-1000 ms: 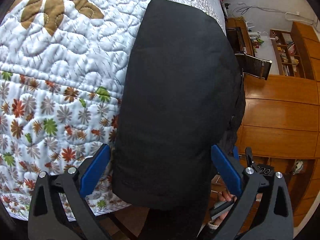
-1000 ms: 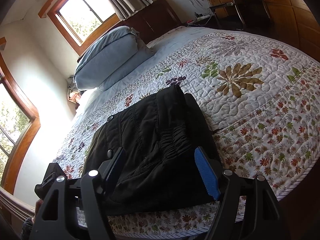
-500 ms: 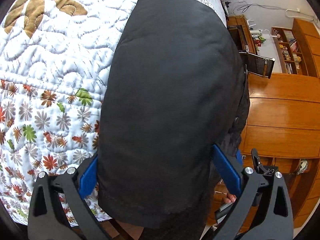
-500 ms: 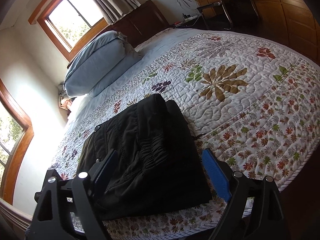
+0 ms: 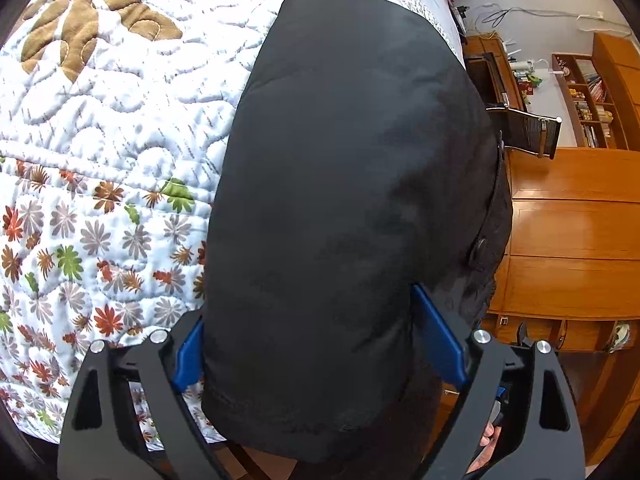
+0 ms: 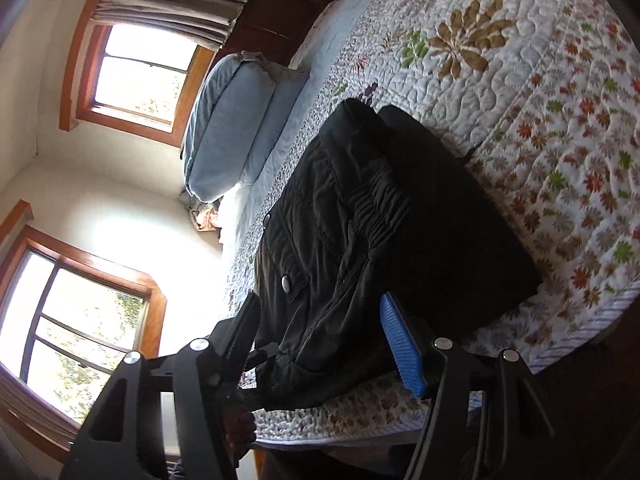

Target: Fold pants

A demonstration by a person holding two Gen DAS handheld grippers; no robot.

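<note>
Pants-wise, the folded black fabric pants [image 5: 344, 208] are lying on the white quilted floral bedspread [image 5: 100, 128], right at the edge of the bed, with a snap button [image 6: 285, 281] showing on the waistband side. Left gripper [image 5: 312, 344] has its blue-padded jaws straddling the near end of the bundle, one finger on each side; they've just been closing in, but I can't tell if the pads are actually pressing the cloth yet. Right gripper [image 6: 320, 332] is rolled over a bit (the whole view is tilted), jaws also just narrowing around the waistband corner, and the cloth sits between them without a clear pinch. Pale blue pillow [image 6: 232, 128] sits up by the dark wooden headboard [image 6: 272, 20].
</note>
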